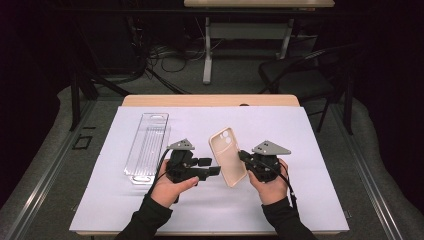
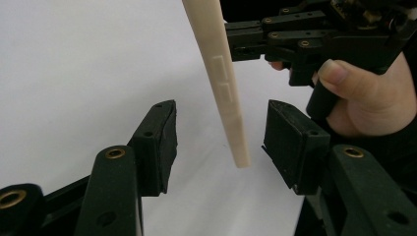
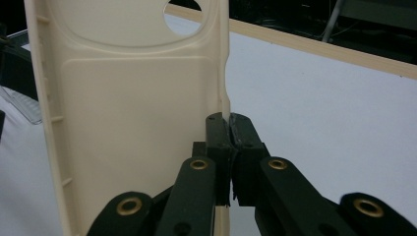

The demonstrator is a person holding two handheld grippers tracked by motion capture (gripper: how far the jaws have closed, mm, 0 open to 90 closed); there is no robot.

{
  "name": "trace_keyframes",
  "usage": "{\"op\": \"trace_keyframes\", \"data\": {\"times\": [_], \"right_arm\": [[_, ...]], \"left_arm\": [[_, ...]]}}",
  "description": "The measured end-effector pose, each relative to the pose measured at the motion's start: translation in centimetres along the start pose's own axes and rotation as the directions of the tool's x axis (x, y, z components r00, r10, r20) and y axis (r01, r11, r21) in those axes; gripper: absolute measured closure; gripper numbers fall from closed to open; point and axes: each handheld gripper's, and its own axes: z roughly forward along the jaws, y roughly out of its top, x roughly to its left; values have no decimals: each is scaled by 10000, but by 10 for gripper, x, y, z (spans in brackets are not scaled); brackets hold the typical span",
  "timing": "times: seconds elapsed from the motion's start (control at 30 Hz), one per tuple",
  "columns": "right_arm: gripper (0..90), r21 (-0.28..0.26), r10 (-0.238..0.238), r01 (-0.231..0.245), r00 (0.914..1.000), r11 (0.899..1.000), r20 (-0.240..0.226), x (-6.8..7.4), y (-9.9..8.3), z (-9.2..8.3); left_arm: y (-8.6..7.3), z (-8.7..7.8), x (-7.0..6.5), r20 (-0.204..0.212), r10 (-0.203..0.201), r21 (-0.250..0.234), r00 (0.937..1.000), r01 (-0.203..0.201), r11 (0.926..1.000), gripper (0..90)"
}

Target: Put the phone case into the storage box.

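Right tongs (image 3: 230,147) pinch cream phone case (image 3: 133,113) edge; left tongs (image 2: 219,142) open astride its lower end, untouched; high view adds clear tray (image 1: 148,145).

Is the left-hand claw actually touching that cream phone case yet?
Apart. In the left gripper view the phone case hangs edge-on between the left gripper pads, white table showing on both sides.

Phone case (image 1: 227,156): plain cream, no pattern, inside and edge alike; left gripper (image 1: 214,167) and right gripper (image 1: 243,158): black bodies and jaws, brass-coloured rivets at the joints, each topped with a grey three-cornered plate; tray (image 1: 147,146): clear, colourless plastic; table cover (image 1: 310,150): white with a faint lilac cast, unpatterned; table (image 1: 210,100): pale wood edge; sleeves (image 1: 145,220): black; floor (image 1: 45,165): grey
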Motion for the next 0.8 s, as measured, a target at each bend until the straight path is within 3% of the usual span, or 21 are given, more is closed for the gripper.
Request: {"op": "trace_keyframes", "data": {"times": [0.13,0.2,0.37,0.47,0.67,0.8], "right_arm": [[884,29,-44,44,10000,10000,-85,4,0,1],[884,51,-116,116,9998,9999,-131,6,-1,2],[884,108,-171,174,9996,9998,-220,11,-1,3],[884,74,-189,191,9995,9998,-256,12,-2,4],[884,82,-197,200,9993,9998,-318,14,-3,5],[884,54,-170,172,9992,9998,-349,15,-3,5]], "left_arm": [[-3,1,2,-229,-362,-199,9991,358,9992,476],[-4,2,4,-96,-548,-238,9985,545,9982,504],[-6,4,5,-142,-675,-184,9976,673,9976,547],[-6,4,5,32,-745,-208,9972,746,9970,575],[-6,6,6,-44,-787,32,9969,787,9969,576],[-8,7,5,42,-1263,61,9920,1263,9920,575]]}}
